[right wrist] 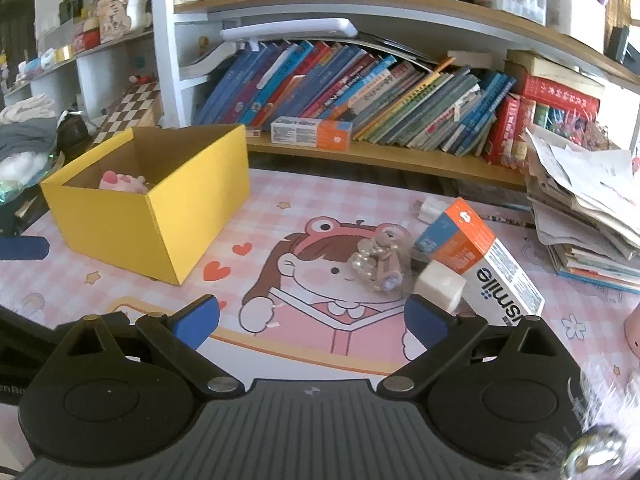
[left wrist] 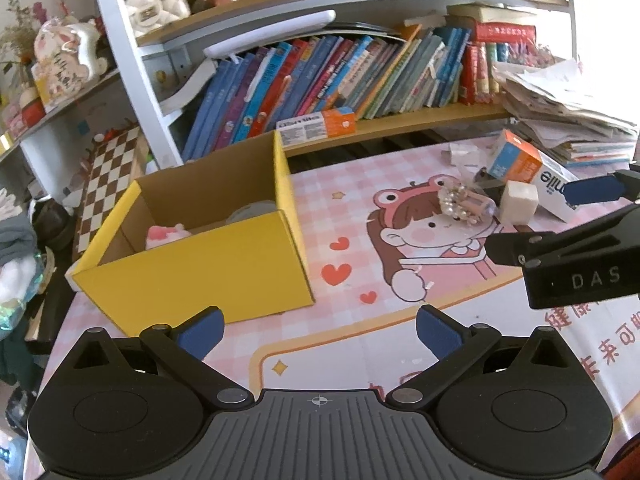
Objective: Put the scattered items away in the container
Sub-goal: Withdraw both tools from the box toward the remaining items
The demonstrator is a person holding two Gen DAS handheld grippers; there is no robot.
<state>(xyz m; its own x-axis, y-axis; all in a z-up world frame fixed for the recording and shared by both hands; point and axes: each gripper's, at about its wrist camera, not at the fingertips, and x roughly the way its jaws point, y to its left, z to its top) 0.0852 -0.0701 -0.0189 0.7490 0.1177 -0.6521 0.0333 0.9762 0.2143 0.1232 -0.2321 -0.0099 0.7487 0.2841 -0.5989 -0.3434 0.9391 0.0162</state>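
A yellow cardboard box [left wrist: 200,264] stands open on the pink cartoon mat, also in the right wrist view [right wrist: 160,216], with a pink plush toy [right wrist: 120,182] inside. A pearl hair clip [right wrist: 376,264], a white cube [right wrist: 440,286] and an orange-and-white toothpaste box [right wrist: 480,256] lie together on the mat. In the left wrist view they show as the clip [left wrist: 460,204], cube [left wrist: 518,202] and toothpaste box [left wrist: 528,172]. My left gripper [left wrist: 320,332] is open and empty near the box. My right gripper [right wrist: 312,320] is open and empty, close before the clip and cube; it also shows in the left wrist view [left wrist: 560,220].
A bookshelf [right wrist: 360,152] full of books runs behind the table, with a second toothpaste box [right wrist: 312,132] on it. A messy pile of papers [right wrist: 584,208] sits at the right. A chequered board [left wrist: 112,184] and clothes lie left of the box.
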